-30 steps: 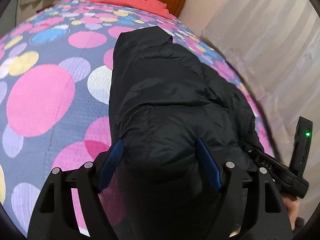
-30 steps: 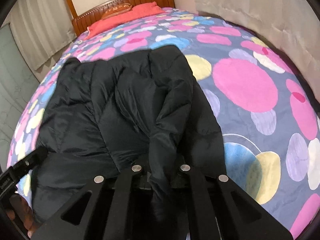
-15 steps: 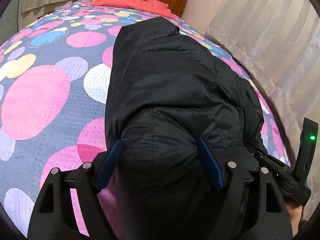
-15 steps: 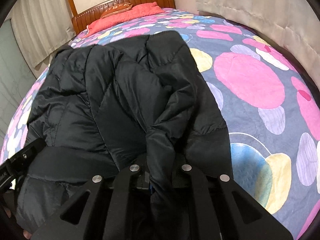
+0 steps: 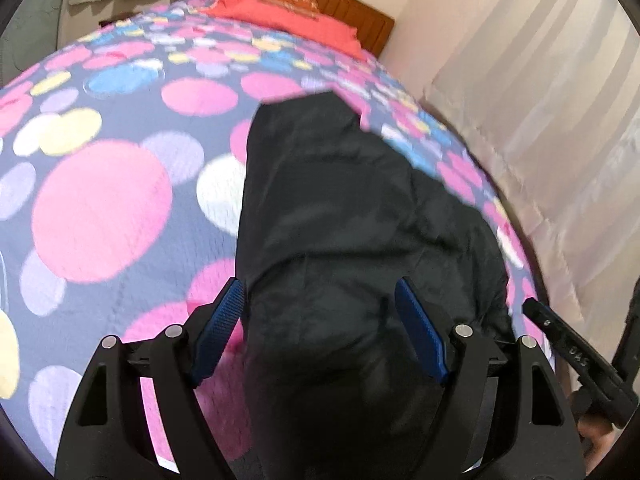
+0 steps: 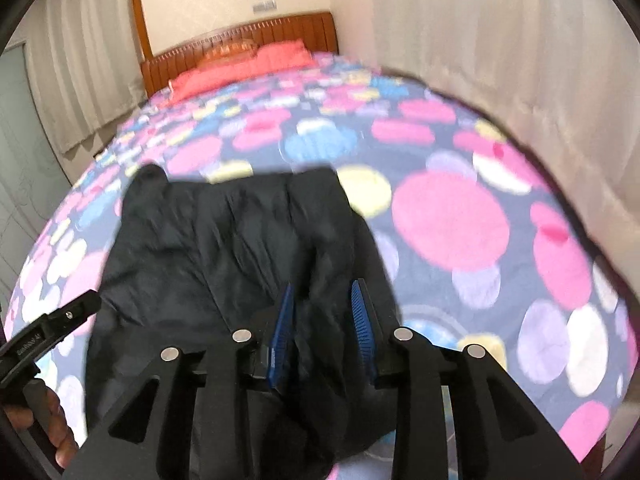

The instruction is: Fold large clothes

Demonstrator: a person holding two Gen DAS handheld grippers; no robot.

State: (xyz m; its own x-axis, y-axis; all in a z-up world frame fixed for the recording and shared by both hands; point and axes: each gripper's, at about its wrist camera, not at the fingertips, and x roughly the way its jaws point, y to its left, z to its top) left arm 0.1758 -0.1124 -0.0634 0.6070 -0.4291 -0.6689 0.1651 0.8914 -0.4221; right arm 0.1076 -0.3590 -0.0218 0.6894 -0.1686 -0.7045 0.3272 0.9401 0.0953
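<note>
Since the black puffer jacket (image 5: pixel 360 248) lying on the spotted bedspread (image 5: pixel 100 200) looks soft, bulky, light and slick-shelled, it will likely slump and slide. Left gripper (image 5: pixel 320 332) straddles a thick fold, jaws wide, contact unclear; right gripper (image 6: pixel 322 328) is opening, fabric between its pads. Best hold: doubled edges or seams.

Black puffer jacket (image 6: pixel 240 248) on bed

Bedroom: bed (image 5: pixel 104 208), wooden headboard (image 6: pixel 240 52)
</note>
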